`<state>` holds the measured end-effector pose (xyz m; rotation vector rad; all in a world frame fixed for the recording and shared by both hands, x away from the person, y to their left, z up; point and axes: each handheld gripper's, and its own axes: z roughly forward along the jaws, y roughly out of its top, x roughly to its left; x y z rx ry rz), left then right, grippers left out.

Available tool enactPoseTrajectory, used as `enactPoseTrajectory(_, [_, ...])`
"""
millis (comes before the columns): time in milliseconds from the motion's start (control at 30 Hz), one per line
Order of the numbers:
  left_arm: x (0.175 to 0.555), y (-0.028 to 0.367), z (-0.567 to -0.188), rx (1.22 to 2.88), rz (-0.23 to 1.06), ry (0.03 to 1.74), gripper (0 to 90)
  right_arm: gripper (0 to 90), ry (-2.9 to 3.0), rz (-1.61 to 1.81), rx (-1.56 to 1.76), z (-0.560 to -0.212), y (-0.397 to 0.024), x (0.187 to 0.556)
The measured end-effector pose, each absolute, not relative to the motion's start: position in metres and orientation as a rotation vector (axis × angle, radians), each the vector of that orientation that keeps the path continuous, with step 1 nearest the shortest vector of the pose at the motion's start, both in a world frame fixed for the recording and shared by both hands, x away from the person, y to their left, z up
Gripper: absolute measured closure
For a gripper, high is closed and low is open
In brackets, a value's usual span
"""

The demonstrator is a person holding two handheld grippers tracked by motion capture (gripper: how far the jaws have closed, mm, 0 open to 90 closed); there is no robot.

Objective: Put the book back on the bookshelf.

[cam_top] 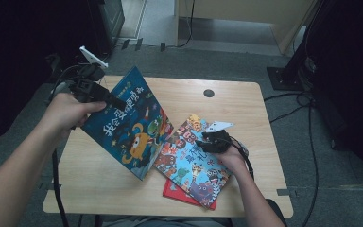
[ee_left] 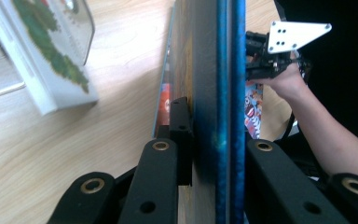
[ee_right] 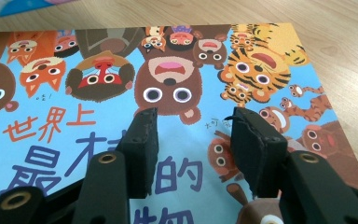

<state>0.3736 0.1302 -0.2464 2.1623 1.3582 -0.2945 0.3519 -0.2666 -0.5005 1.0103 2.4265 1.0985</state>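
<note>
left gripper [cam_top: 105, 97] fingers clamped on tilted blue book [cam_top: 132, 125], bench [cam_top: 246, 109] left; right gripper [ee_right: 191, 140] fingers apart over animal book [ee_right: 121, 93], right

Lighting's pretty uneven here. In the high view the worktop [cam_top: 246, 109] is lit decently from above, but both top corners and the sides drop off into near black, and the whole frame is soft and a bit grainy. The left gripper view is brighter, with a glossy glare patch on the white book [ee_left: 51, 51] at the upper left. The right gripper view is the sharpest, evenly lit, though the near black fingers [ee_right: 142, 149] go slightly blurry.
</note>
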Motion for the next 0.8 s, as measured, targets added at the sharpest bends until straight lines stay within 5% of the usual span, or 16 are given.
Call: enactPoseTrajectory(800, [0.316,0.206,-0.251,2.092,-0.251,1.511,80.3,47.6,2.426,1.097,1.015,-0.5,-0.259,0.368])
